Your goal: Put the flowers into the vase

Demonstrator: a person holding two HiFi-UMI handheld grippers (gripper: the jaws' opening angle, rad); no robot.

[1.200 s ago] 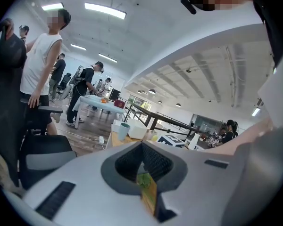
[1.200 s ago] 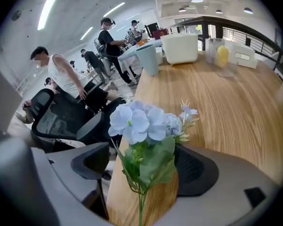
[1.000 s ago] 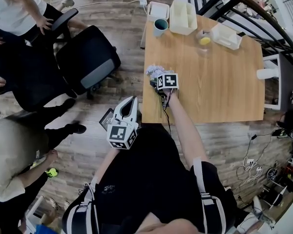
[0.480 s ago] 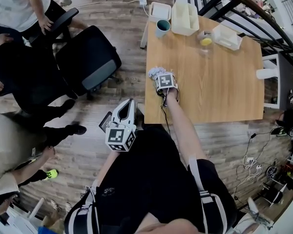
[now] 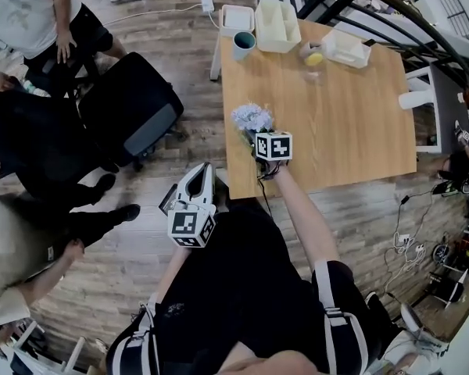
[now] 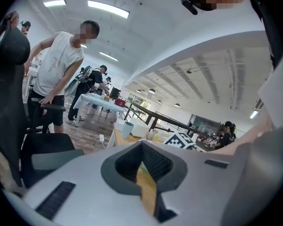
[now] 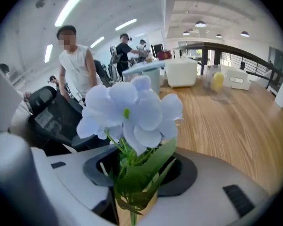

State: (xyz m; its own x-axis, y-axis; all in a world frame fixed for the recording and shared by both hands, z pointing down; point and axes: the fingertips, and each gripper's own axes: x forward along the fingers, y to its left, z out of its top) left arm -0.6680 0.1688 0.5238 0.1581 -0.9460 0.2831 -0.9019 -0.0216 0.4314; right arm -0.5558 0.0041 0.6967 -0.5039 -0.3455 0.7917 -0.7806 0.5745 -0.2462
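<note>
A bunch of pale blue artificial flowers [image 5: 252, 118] with green leaves stands up out of my right gripper [image 5: 257, 139], above the near left part of the wooden table [image 5: 344, 131]. In the right gripper view the stems and leaves [image 7: 134, 173] sit pinched between the closing jaws of the gripper [image 7: 137, 185], blooms [image 7: 132, 109] pointing away. A teal cup-like vessel [image 5: 243, 44] stands at the table's far left corner, well beyond the flowers. My left gripper [image 5: 204, 171] is off the table's left side near my body, shut and holding nothing [image 6: 142, 147].
White bins [image 5: 277, 26] [image 5: 345, 48] and a clear glass with something yellow [image 5: 313, 53] line the table's far edge. A black office chair [image 5: 133, 112] stands left of the table. People stand and sit at the left [image 5: 31, 22]. A railing runs beyond the table.
My right gripper has closed on the flowers and lifted them off the table, so the blooms now stand higher. The left gripper has barely moved.
</note>
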